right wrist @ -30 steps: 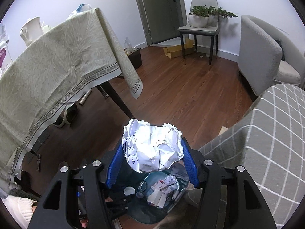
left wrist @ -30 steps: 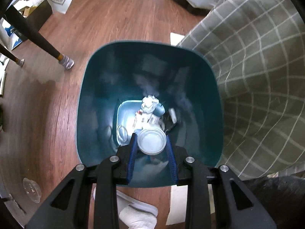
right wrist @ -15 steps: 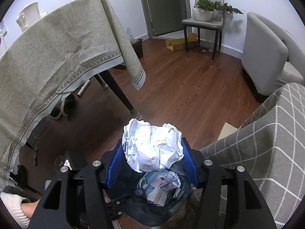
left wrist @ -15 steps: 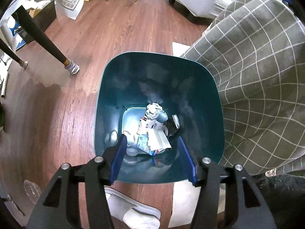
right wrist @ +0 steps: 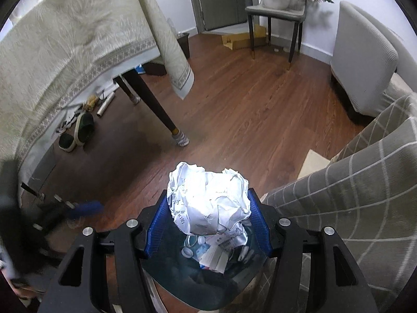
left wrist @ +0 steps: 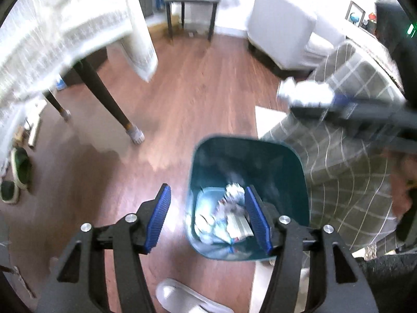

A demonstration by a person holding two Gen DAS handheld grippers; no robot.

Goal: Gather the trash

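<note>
**White crumpled paper held above a teal bin**

White, creased and printed with small dark text, the paper ball (right wrist: 208, 198) sits clamped between the blue ribbed pads of the right gripper (right wrist: 207, 224), bulging above the fingertips. Directly under it stands the bin (right wrist: 206, 287), a teal plastic tub with rounded corners and smooth, glossy walls. Inside lie scraps of paper, printed wrappers and a few small round white caps, all loose at the bottom.

In the left wrist view the same bin (left wrist: 299, 182) rests on the floor, its opening a soft-cornered square. The left gripper (left wrist: 207, 219) hangs above its near rim with jaws wide apart and nothing between them; one pad is over the bare floor, the other over the bin's contents. The right gripper appears blurred at the upper right with its pale load (left wrist: 305, 94).

The floor (right wrist: 247, 109) is reddish-brown wood plank with a visible grain. A grey checked fabric (right wrist: 351, 187) with thin pale lines drapes just beside the bin. A cream tablecloth (right wrist: 65, 39) with a woven border hangs from a table whose dark tapered leg (right wrist: 153, 107) wears a small sock. Further off stand a grey padded chair (right wrist: 276, 13) and a pale armchair (right wrist: 365, 60).
</note>
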